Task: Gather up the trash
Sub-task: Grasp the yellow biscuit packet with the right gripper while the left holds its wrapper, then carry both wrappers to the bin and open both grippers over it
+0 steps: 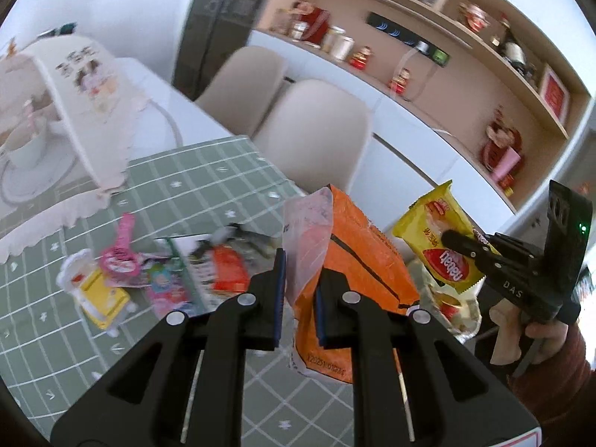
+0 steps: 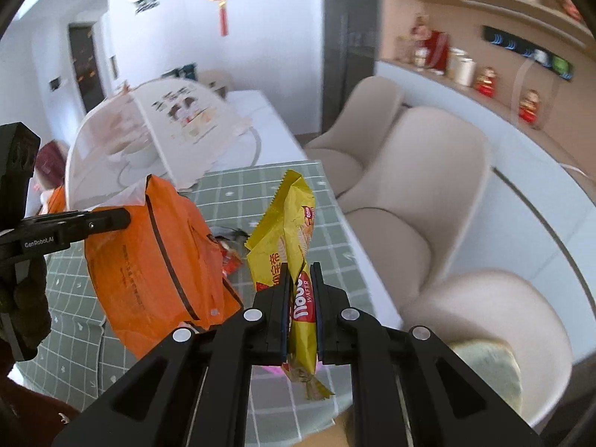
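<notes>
Right gripper [image 2: 301, 290] pinches yellow wafer wrapper [image 2: 287, 234] upright.

Beige chairs [image 2: 409, 193] – mesh food cover [image 1: 74, 85] – shelves [image 1: 465, 37]

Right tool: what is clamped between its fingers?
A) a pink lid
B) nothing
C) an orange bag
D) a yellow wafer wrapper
D: the right tool is shut on the yellow wafer wrapper, held above the table; the orange bag hangs from the left tool.
</notes>
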The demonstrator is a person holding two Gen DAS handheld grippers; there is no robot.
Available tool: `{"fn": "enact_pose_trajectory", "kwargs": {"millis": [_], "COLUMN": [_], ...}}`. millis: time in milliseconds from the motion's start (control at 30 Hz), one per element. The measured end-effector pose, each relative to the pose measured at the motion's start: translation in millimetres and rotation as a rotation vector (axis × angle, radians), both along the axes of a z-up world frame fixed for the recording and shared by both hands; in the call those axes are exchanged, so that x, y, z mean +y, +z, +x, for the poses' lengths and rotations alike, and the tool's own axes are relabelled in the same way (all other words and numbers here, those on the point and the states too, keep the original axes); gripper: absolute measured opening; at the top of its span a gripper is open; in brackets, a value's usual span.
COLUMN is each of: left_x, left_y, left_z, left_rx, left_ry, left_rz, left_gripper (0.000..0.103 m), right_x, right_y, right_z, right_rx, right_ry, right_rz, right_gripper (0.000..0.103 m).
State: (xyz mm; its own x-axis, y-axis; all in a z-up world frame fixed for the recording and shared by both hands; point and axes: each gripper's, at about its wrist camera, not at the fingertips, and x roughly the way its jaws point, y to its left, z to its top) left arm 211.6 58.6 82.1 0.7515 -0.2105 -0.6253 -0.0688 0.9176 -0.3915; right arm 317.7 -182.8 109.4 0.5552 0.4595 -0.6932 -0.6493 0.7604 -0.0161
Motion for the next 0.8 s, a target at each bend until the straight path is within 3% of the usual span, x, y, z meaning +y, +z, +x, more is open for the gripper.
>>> {"fn": "enact_pose_trajectory", "kwargs": {"millis": [233,500,800], "left_x": [-71.5,-167.8,-252.5], "left_y": [-3.6,-10.6,-33.7], "left_z": [33.6,77.7,123.8], "left_rx": [-0.002,-0.008,0.035], "left_ry": [-0.180,-0.368,-0.459], "left_rz": [-0.006,-0.009,0.026], "left_gripper": [0.012,0.012,0.012], "right_x": [-95.9,-188.0,-258.7], "right_y": [-0.7,-5.1,-18.1], "right_z": [-13.1,-19.2,-11.9], "right_rx": [-0.006,-0.018,-0.003], "right_ry": [-0.247,-0.443,-0.584], "right_rz": [0.054,0.052,0.110], "right_gripper": [0.012,0.012,0.012]}}
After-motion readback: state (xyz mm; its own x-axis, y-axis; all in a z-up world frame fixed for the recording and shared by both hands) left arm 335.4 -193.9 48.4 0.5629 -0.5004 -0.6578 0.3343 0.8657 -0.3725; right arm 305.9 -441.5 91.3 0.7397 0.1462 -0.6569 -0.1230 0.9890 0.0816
